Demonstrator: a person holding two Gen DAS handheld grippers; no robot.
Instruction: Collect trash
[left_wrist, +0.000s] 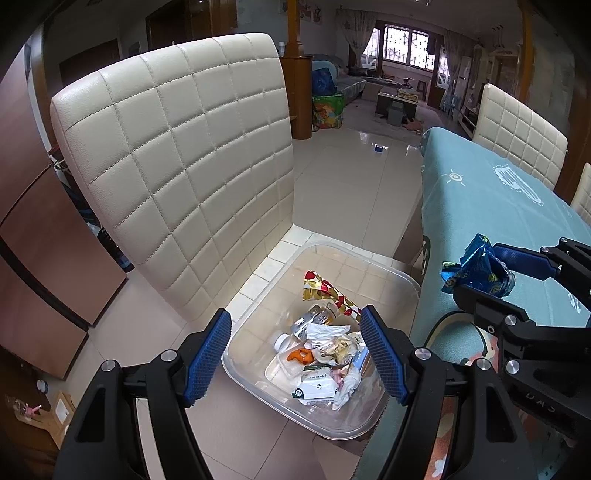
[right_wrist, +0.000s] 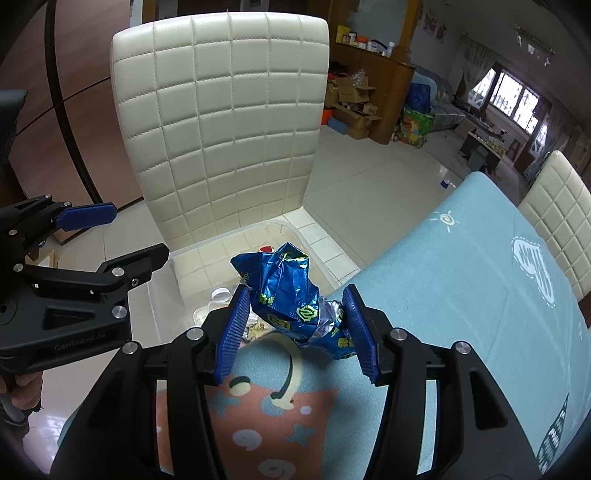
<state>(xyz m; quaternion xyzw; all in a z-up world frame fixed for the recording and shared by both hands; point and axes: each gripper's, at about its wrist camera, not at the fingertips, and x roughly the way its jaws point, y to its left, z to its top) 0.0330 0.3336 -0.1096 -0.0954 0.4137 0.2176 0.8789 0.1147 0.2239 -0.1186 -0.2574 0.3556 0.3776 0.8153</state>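
Observation:
A clear plastic bin (left_wrist: 388, 273) sits on the seat of a cream quilted chair (left_wrist: 177, 147). It holds several pieces of trash, among them a gold and red wrapper (left_wrist: 325, 291) and white packets. My left gripper (left_wrist: 295, 354) is open and empty, just above the bin's near side. My right gripper (right_wrist: 295, 325) is shut on a crumpled blue foil wrapper (right_wrist: 288, 288) above the table's edge, beside the bin; the wrapper also shows in the left wrist view (left_wrist: 480, 269). The left gripper shows in the right wrist view (right_wrist: 122, 236).
A table with a light blue printed cloth (right_wrist: 480, 277) stands right of the chair. Two more cream chairs (left_wrist: 517, 129) stand at its far side. Tiled floor (left_wrist: 351, 177) runs toward a living room with a sofa and bags.

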